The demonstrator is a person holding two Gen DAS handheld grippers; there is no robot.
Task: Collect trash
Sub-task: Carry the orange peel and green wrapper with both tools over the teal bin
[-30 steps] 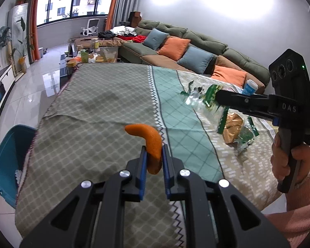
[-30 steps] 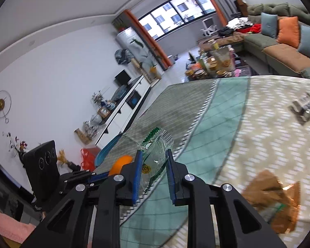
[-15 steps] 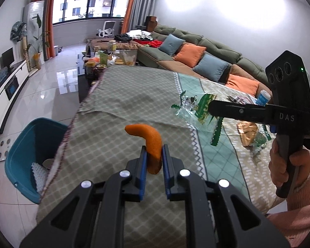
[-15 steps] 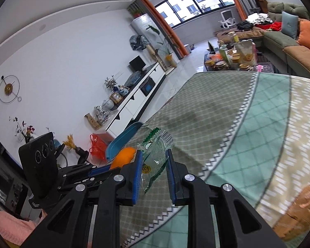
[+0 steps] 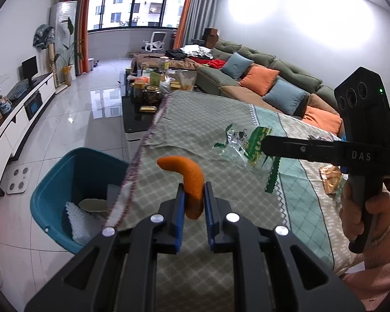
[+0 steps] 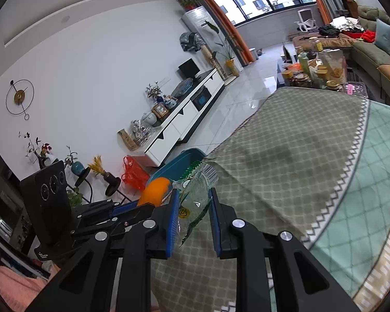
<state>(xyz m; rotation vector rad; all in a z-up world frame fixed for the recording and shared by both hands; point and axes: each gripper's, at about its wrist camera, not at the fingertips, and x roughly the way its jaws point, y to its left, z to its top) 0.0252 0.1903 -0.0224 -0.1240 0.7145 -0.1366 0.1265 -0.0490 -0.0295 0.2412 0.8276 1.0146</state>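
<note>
The left gripper [image 5: 193, 197] was clamped on a curved orange peel [image 5: 188, 179], held above the patterned tablecloth [image 5: 200, 119] near the table's edge. The teal bin [image 5: 65, 171] stood on the floor at about eight o'clock from the peel, with some white and pale scraps already inside. At about three o'clock from the peel, the right gripper [image 6: 193, 205], held by a hand [image 5: 364, 213] in a pink sleeve [image 5: 377, 273], was closed on a crumpled clear-and-green plastic wrapper [image 6: 195, 195], and a brown wrapper [image 5: 330, 175] lay on the cloth beyond it.
</note>
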